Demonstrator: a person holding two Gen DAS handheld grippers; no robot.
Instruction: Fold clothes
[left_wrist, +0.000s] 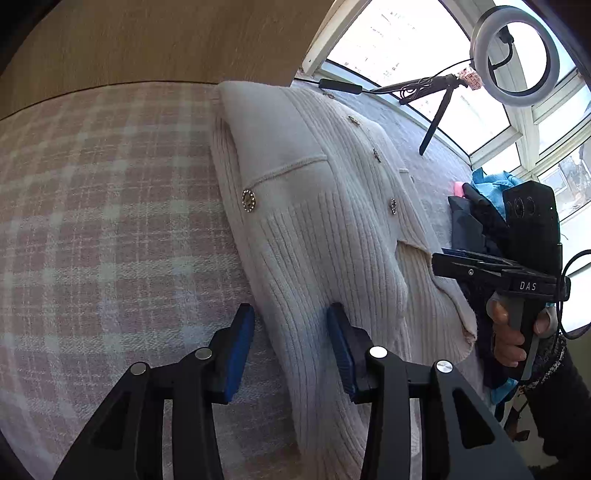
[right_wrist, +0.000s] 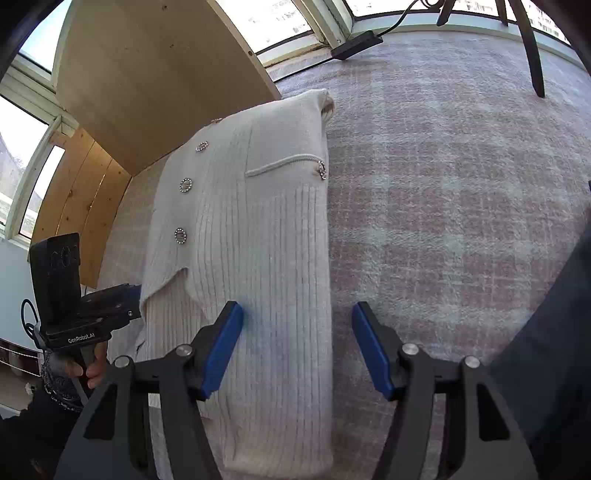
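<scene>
Cream ribbed cardigan (right_wrist: 258, 229) lies folded lengthwise on the pink plaid surface (right_wrist: 461, 221). Both tongs tilt steeply down at its near end, jaws parted and pressing nothing: the left tongs (left_wrist: 291, 347) straddle its left edge, the right tongs (right_wrist: 297, 343) its right edge. Each hand (left_wrist: 511, 339) grips a handle.

The folded cardigan (right_wrist: 255, 236) lies on the checked blanket (right_wrist: 443, 206), its far end near a wooden board (right_wrist: 155, 85). A heap of clothes (left_wrist: 476, 214) lies beyond it, towards the window (left_wrist: 413, 40).
</scene>
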